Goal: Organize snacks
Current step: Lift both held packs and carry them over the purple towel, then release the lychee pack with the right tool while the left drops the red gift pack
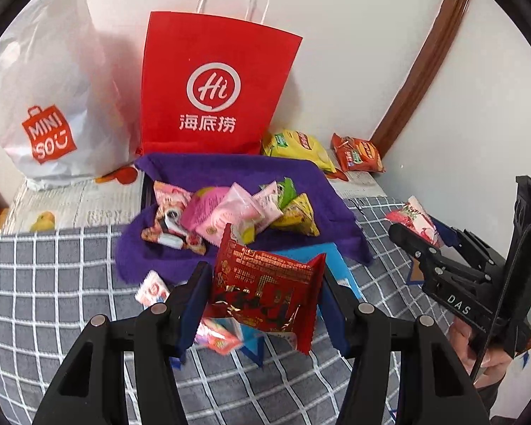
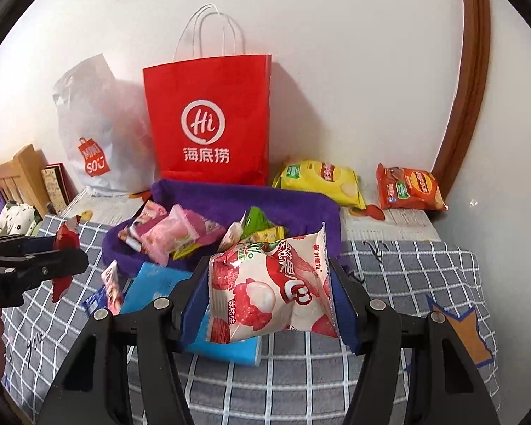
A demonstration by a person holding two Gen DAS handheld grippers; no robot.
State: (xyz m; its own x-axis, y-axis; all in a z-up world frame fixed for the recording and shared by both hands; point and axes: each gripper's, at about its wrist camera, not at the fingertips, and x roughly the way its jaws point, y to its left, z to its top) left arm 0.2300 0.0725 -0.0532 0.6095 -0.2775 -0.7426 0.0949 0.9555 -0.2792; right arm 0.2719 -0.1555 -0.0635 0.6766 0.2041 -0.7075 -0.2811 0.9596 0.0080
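Note:
My left gripper (image 1: 265,297) is shut on a red foil snack packet (image 1: 265,290), held above the grey checked cloth (image 1: 53,283). My right gripper (image 2: 270,302) is shut on a white lychee-print snack packet (image 2: 269,290); that packet (image 1: 416,221) also shows at the right in the left wrist view. Beyond both lies a purple cloth basket (image 1: 230,173) (image 2: 265,198) with several small pink, green and yellow snack packets (image 1: 230,212) (image 2: 173,233) inside. A blue packet (image 2: 152,283) and small sweets (image 1: 152,288) lie on the cloth in front of it.
A red paper bag (image 1: 216,85) (image 2: 209,120) and a white plastic bag (image 1: 53,99) (image 2: 95,134) stand against the wall. A yellow crisp bag (image 1: 297,145) (image 2: 318,180) and an orange crisp bag (image 1: 357,152) (image 2: 410,187) lie at the back right. A hand (image 1: 478,347) holds the right gripper.

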